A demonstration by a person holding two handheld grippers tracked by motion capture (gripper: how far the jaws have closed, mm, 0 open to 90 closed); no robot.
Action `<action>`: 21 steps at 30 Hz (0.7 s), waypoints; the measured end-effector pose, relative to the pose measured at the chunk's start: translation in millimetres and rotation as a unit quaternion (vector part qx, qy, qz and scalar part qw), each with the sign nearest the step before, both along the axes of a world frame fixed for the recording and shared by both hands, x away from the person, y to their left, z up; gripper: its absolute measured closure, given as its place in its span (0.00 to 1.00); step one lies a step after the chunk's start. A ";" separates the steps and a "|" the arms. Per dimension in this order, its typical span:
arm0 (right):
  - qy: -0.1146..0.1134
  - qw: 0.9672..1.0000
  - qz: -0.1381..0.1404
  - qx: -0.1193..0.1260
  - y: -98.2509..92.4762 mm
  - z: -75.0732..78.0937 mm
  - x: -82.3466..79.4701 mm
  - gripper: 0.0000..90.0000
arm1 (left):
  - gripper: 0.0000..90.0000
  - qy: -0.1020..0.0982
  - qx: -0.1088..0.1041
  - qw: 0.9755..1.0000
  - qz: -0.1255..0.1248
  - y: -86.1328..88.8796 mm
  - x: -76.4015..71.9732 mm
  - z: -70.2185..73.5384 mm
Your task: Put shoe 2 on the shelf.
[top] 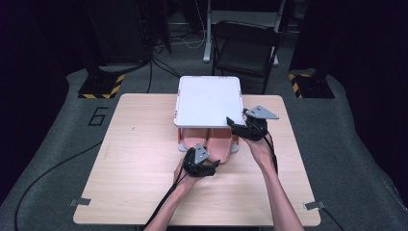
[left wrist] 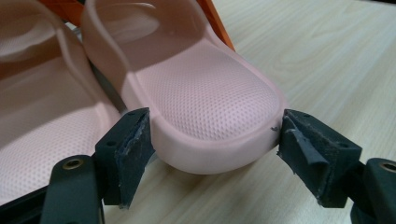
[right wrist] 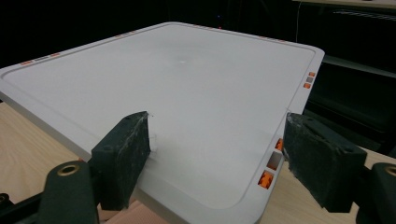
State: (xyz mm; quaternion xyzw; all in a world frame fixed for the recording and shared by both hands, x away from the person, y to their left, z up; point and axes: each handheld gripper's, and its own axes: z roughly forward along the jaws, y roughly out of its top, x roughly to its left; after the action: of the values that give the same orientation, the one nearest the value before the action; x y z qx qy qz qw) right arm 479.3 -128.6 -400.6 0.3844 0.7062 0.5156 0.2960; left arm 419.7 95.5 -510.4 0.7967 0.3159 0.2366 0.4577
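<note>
On the table (top: pixel 144 159), the left gripper (left wrist: pixel 212 154) stands open around the toe of a pink slipper (left wrist: pixel 205 93) sticking out from under the white lid (top: pixel 208 101), its pads just beside the slipper's sides, while the right gripper (right wrist: pixel 217 158) straddles the lid's near corner, open.

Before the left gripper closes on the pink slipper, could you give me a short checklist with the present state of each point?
1. Heel of the slipper sits between the jaws of the left gripper: ok.
2. Left pads pressing on it: not ok, jaws stand open.
3. Second slipper is outside the jaws: ok.
4. Right gripper at the near corner of the white lid: ok.
5. Right gripper gripping the lid: cannot tell.
6. Table beside the slippers is free: ok.
</note>
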 end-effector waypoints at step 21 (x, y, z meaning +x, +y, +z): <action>0.003 1.000 0.001 0.008 -1.2 0.1 0.5 0.25 | 0.28 0.008 -0.003 0.999 0.046 -4.1 23.3 -5.3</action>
State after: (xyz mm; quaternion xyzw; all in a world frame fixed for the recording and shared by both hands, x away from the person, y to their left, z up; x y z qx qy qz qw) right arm 479.8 -129.8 -400.5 0.3875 0.7033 0.5203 0.2905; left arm 443.0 91.4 -515.7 0.7816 0.3568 0.2498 0.4465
